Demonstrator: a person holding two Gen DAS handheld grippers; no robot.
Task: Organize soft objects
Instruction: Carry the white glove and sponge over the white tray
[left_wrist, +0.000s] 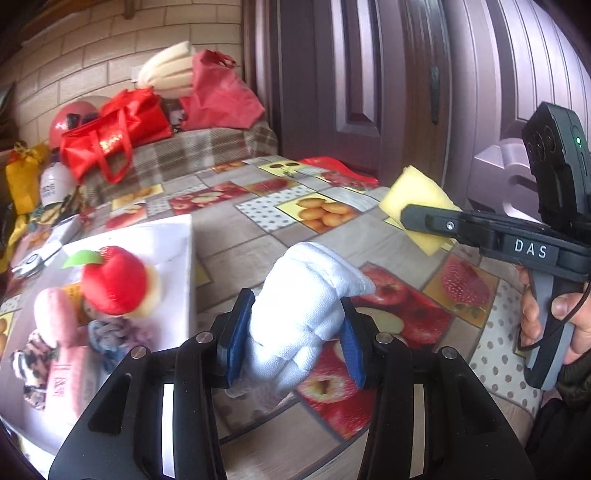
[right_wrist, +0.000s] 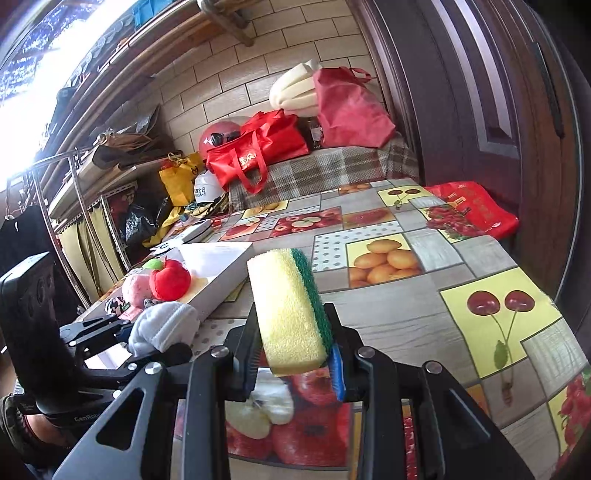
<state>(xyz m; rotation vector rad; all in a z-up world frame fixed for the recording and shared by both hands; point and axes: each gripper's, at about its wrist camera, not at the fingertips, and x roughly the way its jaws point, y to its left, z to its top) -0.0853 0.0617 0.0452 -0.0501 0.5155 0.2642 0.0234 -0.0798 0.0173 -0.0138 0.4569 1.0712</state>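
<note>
My left gripper (left_wrist: 293, 332) is shut on a white folded cloth (left_wrist: 306, 295) and holds it above the fruit-print tablecloth. It also shows in the right wrist view (right_wrist: 162, 325). My right gripper (right_wrist: 293, 354) is shut on a yellow sponge with a green scouring side (right_wrist: 288, 310), held above the table. In the left wrist view the sponge (left_wrist: 413, 199) shows at the right. A white tray (left_wrist: 177, 236) at the left holds a red plush apple (left_wrist: 114, 280), a pink plush (left_wrist: 55, 314) and knotted fabric pieces (left_wrist: 110, 332).
The table (right_wrist: 406, 310) has a fruit-print cloth. Behind it a plaid-covered surface carries red bags (right_wrist: 258, 147), a helmet (right_wrist: 218, 136) and foam (right_wrist: 295, 88). A dark door (right_wrist: 480, 92) stands at the right. A shelf rack (right_wrist: 92, 206) with bags stands at the left.
</note>
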